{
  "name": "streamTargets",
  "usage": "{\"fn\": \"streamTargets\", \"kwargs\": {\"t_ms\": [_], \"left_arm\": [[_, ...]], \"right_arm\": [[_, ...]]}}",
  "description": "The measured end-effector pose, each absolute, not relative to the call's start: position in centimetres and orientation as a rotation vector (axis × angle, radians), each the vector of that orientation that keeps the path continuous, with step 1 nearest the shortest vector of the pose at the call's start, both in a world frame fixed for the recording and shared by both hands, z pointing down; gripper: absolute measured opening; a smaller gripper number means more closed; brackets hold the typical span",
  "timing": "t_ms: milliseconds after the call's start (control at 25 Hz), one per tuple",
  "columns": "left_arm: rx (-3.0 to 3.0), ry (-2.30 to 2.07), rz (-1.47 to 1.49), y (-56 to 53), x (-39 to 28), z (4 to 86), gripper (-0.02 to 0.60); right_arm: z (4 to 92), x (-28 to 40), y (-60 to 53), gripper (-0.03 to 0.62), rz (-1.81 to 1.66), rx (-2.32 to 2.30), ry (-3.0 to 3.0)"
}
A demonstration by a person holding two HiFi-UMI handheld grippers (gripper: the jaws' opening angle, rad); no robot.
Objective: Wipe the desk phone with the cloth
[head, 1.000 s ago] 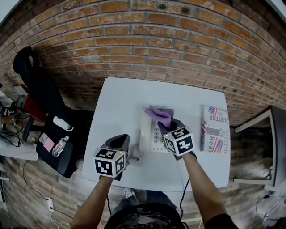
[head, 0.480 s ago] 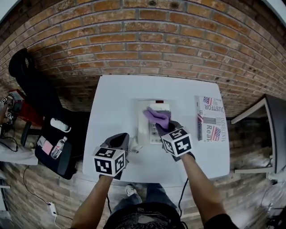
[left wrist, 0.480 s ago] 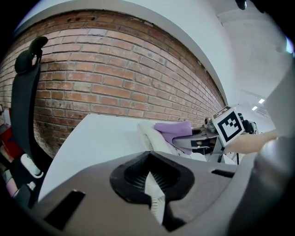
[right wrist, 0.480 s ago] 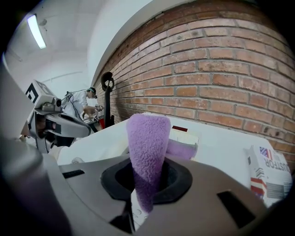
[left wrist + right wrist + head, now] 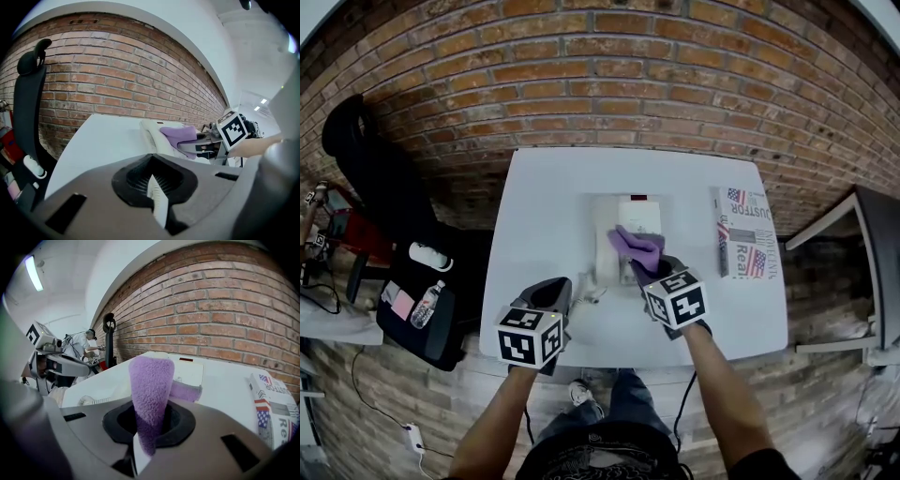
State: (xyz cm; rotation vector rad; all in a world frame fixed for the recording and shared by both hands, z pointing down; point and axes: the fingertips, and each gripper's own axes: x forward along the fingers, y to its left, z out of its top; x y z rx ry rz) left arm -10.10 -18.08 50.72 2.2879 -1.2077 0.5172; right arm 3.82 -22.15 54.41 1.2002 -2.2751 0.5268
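White laminate tabletop [image 5: 544, 216] under a brick wall: the right gripper [image 5: 645, 270] is clamped on the purple fleece cloth [image 5: 636, 246], which has slid from the white desk phone's [image 5: 637, 214] far end toward its near half, baring the display. The cloth hides the keypad. Left of the phone, the left gripper [image 5: 553, 295] hovers closed and empty.

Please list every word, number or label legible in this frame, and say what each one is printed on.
"JUSTOR": headline on the folded newspaper, right of the phone.
"Rea": larger print lower on the same newspaper, cut off at the fold.
Newspaper's small print: too small to read.
Desk phone key labels and red mark: too blurred to read.
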Motion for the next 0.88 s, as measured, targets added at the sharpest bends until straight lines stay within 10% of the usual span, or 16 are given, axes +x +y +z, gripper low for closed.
{"fn": "streamTargets", "kwargs": {"t_ms": [880], "left_arm": [[2.361,-1.135,0.51,-14.9,-9.9,49.9,0.005]], "right_arm": [[54.4,4.2,-16.9,0.044,0.524,1.242,-2.209]]}}
